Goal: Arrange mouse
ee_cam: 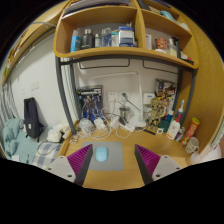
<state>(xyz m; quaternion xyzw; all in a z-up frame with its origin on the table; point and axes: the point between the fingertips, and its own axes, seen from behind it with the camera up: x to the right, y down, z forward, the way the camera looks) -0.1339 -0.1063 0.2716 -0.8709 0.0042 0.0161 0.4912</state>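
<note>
My gripper [115,160] hangs above the wooden desk [115,178], fingers spread wide with nothing between the purple pads [80,156]. The grey mouse [102,153] lies just ahead between them; cluttered shelves [120,52] stand well beyond

text: none legible | shelf [120,52] above the desk [112,170]: boxes and bottles [103,38] carry labels, print too small to read | wall below the shelf: papers [90,103] pinned up, writing unreadable | brands, numbers, signs: none made out
</note>
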